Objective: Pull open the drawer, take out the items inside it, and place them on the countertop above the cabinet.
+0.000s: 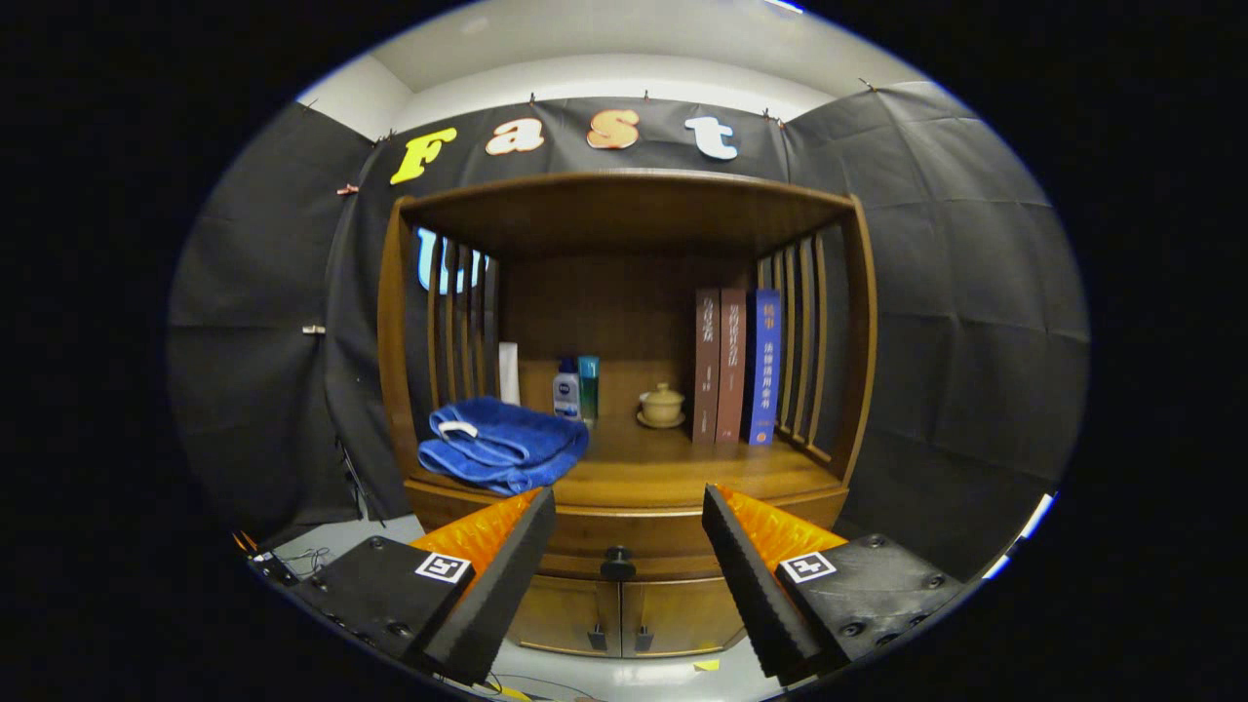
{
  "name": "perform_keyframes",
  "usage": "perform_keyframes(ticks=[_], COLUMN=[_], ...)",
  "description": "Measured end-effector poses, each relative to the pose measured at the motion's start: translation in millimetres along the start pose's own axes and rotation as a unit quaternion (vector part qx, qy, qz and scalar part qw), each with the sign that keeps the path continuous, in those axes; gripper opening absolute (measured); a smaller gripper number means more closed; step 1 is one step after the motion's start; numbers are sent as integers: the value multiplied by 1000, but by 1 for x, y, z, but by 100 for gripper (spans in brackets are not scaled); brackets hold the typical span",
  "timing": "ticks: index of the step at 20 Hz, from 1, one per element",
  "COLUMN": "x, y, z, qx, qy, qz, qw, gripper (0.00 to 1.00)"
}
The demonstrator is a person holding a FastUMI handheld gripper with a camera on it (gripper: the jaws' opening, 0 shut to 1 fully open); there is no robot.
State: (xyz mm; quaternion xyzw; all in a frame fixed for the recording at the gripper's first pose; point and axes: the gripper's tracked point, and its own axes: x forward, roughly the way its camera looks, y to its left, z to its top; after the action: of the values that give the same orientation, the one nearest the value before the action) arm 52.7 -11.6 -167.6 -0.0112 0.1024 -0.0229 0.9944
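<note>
Facing the cabinet (pixel 624 390), the tongs (pixel 629 512) hang released, fingers spread either side of the closed drawer's knob (pixel 617 563); a folded blue towel (pixel 502 445) lies on the worktop (pixel 682 468) above that knob.

claw (pixel 629 507) | fingers spread wide apart | gripping nothing | level, pointing forward

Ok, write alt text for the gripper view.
The open gripper faces a closed wooden drawer, its dark knob between the fingers. On the countertop above lie a folded blue towel, bottles, a lidded cup and three upright books.
</note>
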Motion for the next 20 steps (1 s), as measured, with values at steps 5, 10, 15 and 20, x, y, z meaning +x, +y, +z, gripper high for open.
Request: perform_keyframes(ticks=[5,10,15,20], x=[46,88,107,112], y=[4,8,6,10], z=[-62,-122,-155,-168], qx=[16,19,22,22], qy=[47,100,132,154], qz=[-10,-12,-17,-8], qw=[999,995,991,988], gripper=[99,100,96,62])
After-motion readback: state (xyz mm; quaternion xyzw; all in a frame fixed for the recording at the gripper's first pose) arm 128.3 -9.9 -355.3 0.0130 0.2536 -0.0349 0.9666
